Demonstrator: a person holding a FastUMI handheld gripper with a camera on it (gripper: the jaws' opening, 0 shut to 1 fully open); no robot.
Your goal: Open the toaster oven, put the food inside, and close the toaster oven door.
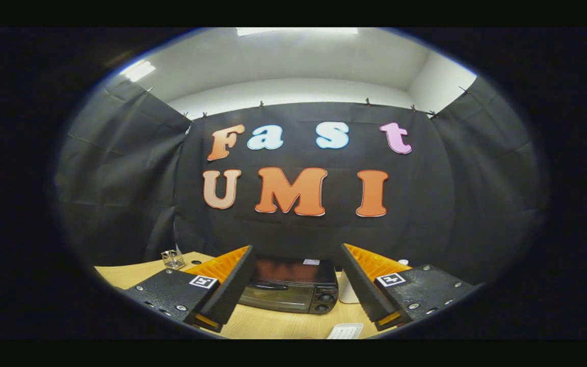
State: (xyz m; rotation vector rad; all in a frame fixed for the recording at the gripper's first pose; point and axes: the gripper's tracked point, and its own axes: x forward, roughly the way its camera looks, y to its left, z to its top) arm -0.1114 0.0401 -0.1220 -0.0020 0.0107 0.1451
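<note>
Black cloth backs a wooden desk (135, 275) where the toaster oven (293, 290) sits, door shut, beyond the wide, empty tongs (293, 300). Any grab at the door handle (268, 286) wants a square, level approach.

A small clear glass container (172, 259) is set near the far corner of the light wooden tabletop (130, 275). A white slotted object (345, 331) is partly seen nearby.

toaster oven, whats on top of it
A small pale label sits on the dark top of the toaster oven, seen beyond the open gripper. The top's left edge is hidden behind one finger.
</note>
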